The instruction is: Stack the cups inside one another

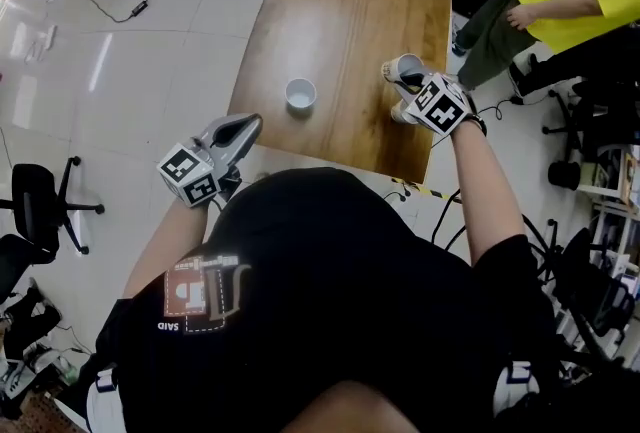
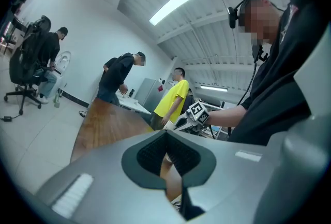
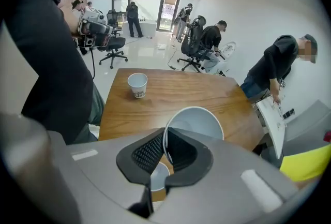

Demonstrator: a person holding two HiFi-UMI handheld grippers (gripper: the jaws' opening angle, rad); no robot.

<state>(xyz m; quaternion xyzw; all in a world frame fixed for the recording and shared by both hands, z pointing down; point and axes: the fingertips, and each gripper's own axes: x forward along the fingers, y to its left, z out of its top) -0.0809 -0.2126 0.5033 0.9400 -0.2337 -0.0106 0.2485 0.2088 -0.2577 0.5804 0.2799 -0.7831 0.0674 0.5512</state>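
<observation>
R gripper [image 3: 164,151] jaws pinch tilted cup [image 3: 199,122] by its wall, held above bench [image 1: 350,11], prob. for nesting; second cup [image 3: 158,177] directly below; third cup [image 3: 137,85] stands far left; L gripper [image 2: 166,158] jaws closed, empty.

On the bench [image 1: 350,11], a lone cup [image 1: 300,94] stands near the middle. At its 3 o'clock, the right claw [image 1: 402,86] grips a held cup [image 1: 407,69] by the rim, above a third cup [image 1: 403,113] on the bench. The left claw [image 1: 250,126] is at the lone cup's 8 o'clock, by the bench's near left corner.
</observation>
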